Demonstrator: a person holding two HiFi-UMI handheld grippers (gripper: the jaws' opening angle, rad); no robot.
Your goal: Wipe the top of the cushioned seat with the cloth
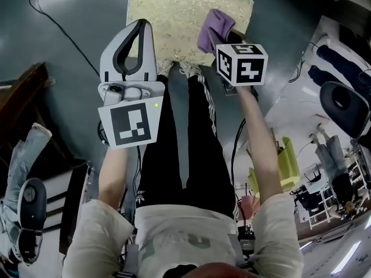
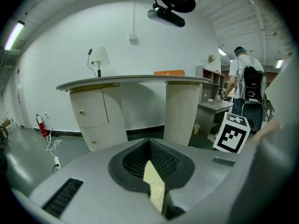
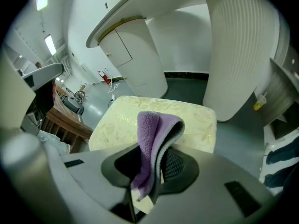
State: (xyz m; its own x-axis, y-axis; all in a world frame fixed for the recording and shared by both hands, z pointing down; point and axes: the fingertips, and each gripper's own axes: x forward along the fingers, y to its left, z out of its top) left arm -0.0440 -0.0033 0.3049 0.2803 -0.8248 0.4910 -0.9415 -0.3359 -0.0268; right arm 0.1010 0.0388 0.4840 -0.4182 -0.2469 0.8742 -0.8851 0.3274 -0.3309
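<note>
The cushioned seat has a pale yellow, leaf-patterned top and stands on the floor just beyond the person's feet. A folded purple cloth hangs over its right part, pinched in my right gripper, which is shut on it. In the right gripper view the cloth rises from between the jaws of the right gripper above the seat. My left gripper hovers over the seat's left front edge, shut and empty. In the left gripper view, a sliver of yellow shows through the left gripper.
A white ribbed column of a curved counter stands close behind the seat at its right. A cable runs over the grey floor on the left, near dark wooden furniture. A person with a backpack stands far right.
</note>
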